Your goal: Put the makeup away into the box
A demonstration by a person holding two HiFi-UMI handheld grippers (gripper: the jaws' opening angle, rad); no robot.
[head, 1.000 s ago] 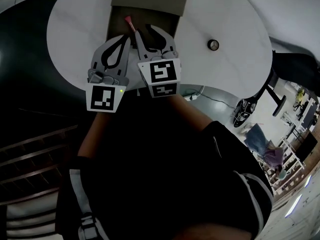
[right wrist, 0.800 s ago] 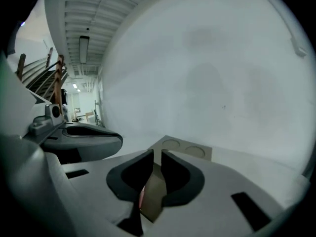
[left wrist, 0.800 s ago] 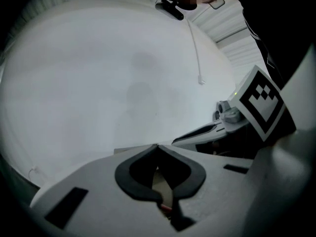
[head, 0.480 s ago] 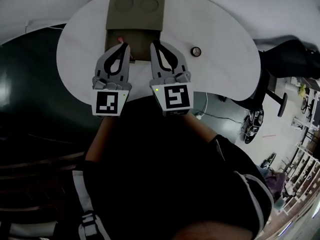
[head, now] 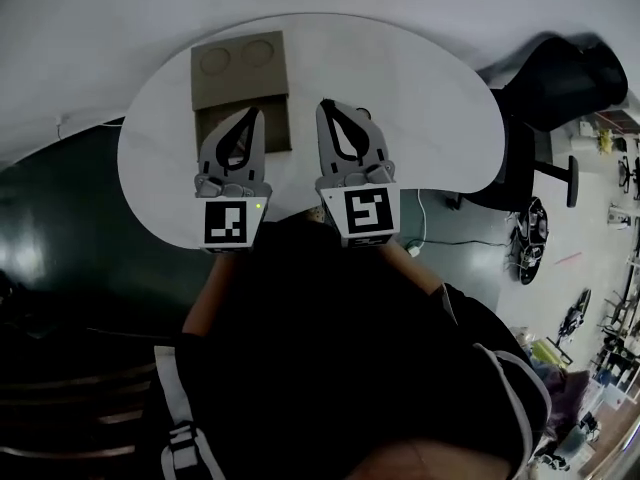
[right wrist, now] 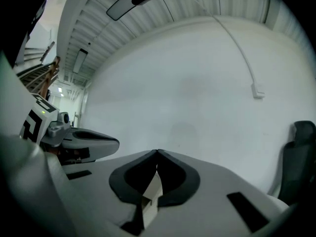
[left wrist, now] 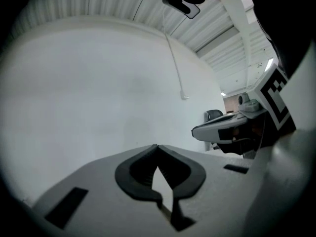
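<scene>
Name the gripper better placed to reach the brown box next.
Left, probably: the left gripper overlaps the brown box in the head view, while the right gripper sits off its right side. Both shut, empty.

The head view looks steeply down onto the table (head: 430, 98), with the left claw (head: 255, 113) and right claw (head: 326, 104) over its near edge. Each gripper view sits close behind its own jaws, faces a white wall (left wrist: 98, 83) nearly level, and catches the other claw

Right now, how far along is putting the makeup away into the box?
Looks nearly done: no makeup shows on the round white table around the open brown cardboard box. In hand: nothing; the left gripper and right gripper are shut and empty. Left: perhaps closing the box, whose inside is partly hidden.
</scene>
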